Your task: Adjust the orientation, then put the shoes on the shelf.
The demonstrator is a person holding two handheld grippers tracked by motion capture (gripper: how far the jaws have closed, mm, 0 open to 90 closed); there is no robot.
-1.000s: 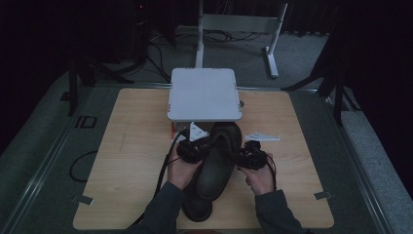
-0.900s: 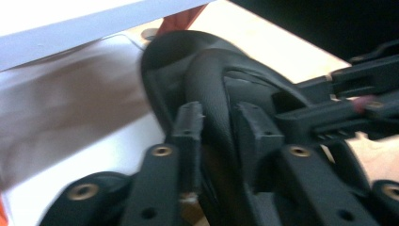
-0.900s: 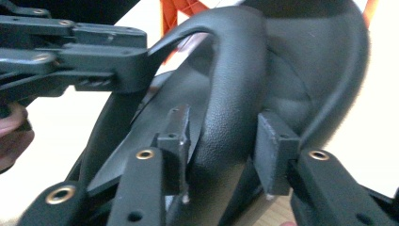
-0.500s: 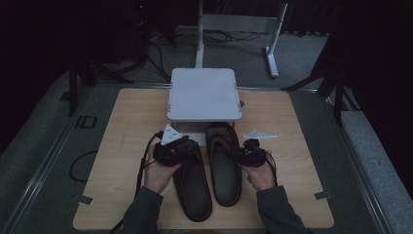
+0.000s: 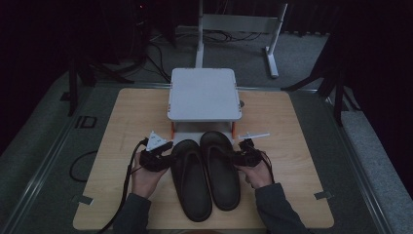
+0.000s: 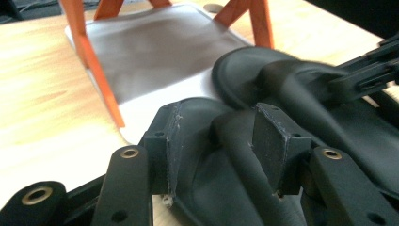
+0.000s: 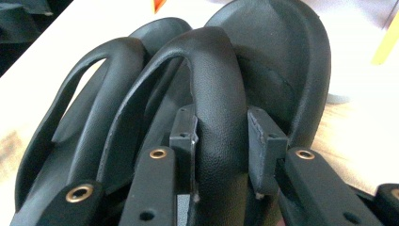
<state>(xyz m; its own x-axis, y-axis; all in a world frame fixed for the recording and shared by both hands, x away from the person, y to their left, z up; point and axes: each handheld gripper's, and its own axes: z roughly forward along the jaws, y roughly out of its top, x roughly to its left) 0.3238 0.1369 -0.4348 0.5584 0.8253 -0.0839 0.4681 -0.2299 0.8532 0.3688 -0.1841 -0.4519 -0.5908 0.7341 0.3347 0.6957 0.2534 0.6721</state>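
Two black slippers lie side by side on the wooden table (image 5: pixel 297 146), toes towards the white stand. My left gripper (image 5: pixel 164 157) sits at the left slipper (image 5: pixel 191 183). In the left gripper view its jaws (image 6: pixel 219 141) have just been opening and straddle that slipper's strap (image 6: pixel 235 160) loosely. My right gripper (image 5: pixel 239 157) is at the right slipper (image 5: pixel 221 170). Its jaws (image 7: pixel 221 136) have just been closing and both pads press on that slipper's strap (image 7: pixel 214 70). The left slipper (image 7: pixel 89 94) lies just beyond it.
A white platform on orange legs (image 5: pixel 204 95) stands right behind the slippers' toes, over a white base sheet (image 6: pixel 155 52). One orange leg (image 6: pixel 96 70) is close ahead of the left gripper. Cables trail off the table's left edge (image 5: pixel 83 165).
A second ago both slippers were bunched together between the grippers. They now lie flat side by side; the left hand moved left with its slipper and its jaws opened.
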